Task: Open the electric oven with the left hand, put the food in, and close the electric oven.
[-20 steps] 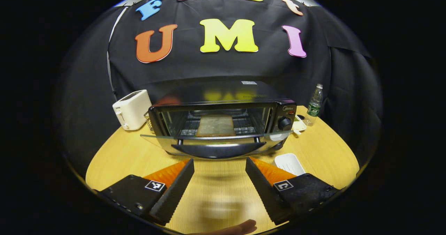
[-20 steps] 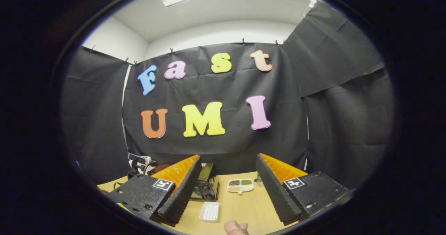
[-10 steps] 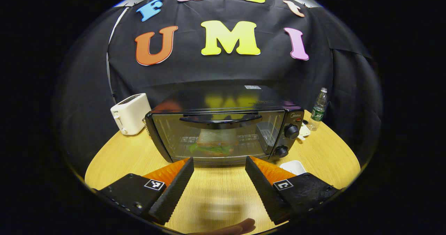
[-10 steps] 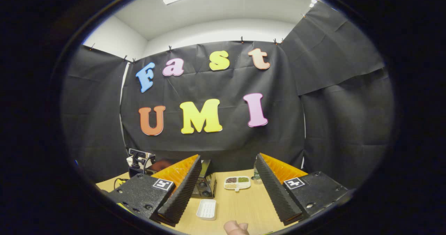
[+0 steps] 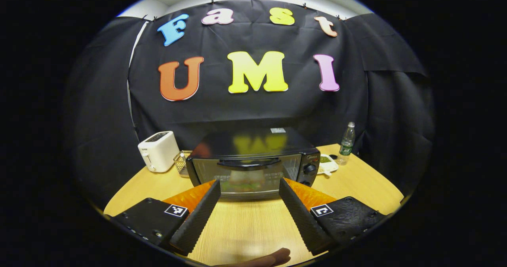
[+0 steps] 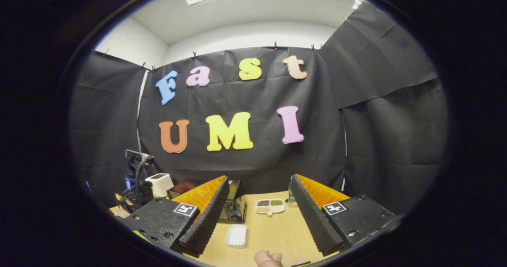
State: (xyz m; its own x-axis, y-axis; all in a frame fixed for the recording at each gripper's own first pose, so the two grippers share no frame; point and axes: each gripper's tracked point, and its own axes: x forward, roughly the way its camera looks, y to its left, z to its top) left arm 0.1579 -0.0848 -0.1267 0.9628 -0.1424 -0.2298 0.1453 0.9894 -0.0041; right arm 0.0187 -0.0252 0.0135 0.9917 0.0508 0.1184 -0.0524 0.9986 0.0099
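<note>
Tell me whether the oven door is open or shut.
Shut. In the left gripper view the electric oven's glass door stands upright against the front, handle on top, food behind it.

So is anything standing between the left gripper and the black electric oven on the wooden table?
Nothing visible: only bare wooden table lies between the open left gripper and the closed black electric oven.
</note>
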